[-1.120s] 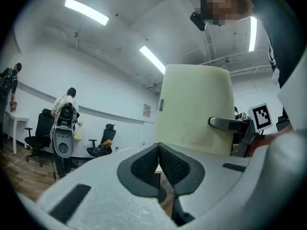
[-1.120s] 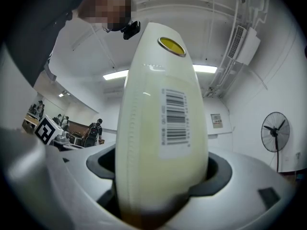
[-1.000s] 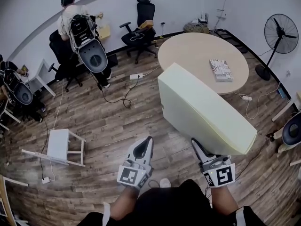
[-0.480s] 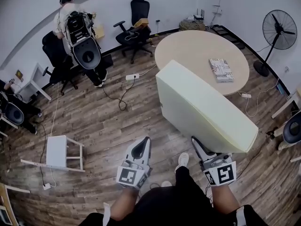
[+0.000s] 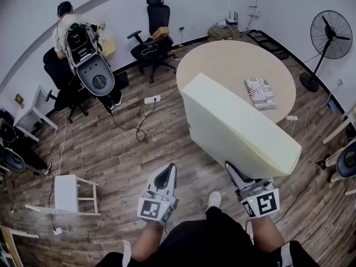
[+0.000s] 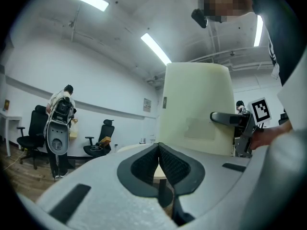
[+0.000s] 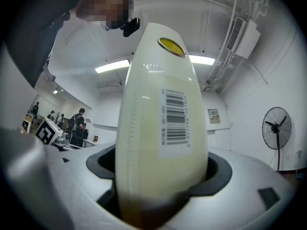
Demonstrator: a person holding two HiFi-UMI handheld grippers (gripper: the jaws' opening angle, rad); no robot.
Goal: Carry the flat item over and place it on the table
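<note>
Right gripper (image 5: 232, 170): jaws clamped on the lower edge of the pale yellow foam slab (image 5: 239, 129). The slab is held tilted in the air above the wood floor (image 5: 111, 149), its far end overlapping the near rim of the round table (image 5: 222, 60). Left gripper (image 5: 168, 171): jaws closed together, nothing between them, clear of the slab. A patterned book (image 5: 260, 92) lies on the table. A tan box (image 5: 160, 33) sits on an office chair (image 5: 150, 15); contents not discernible
</note>
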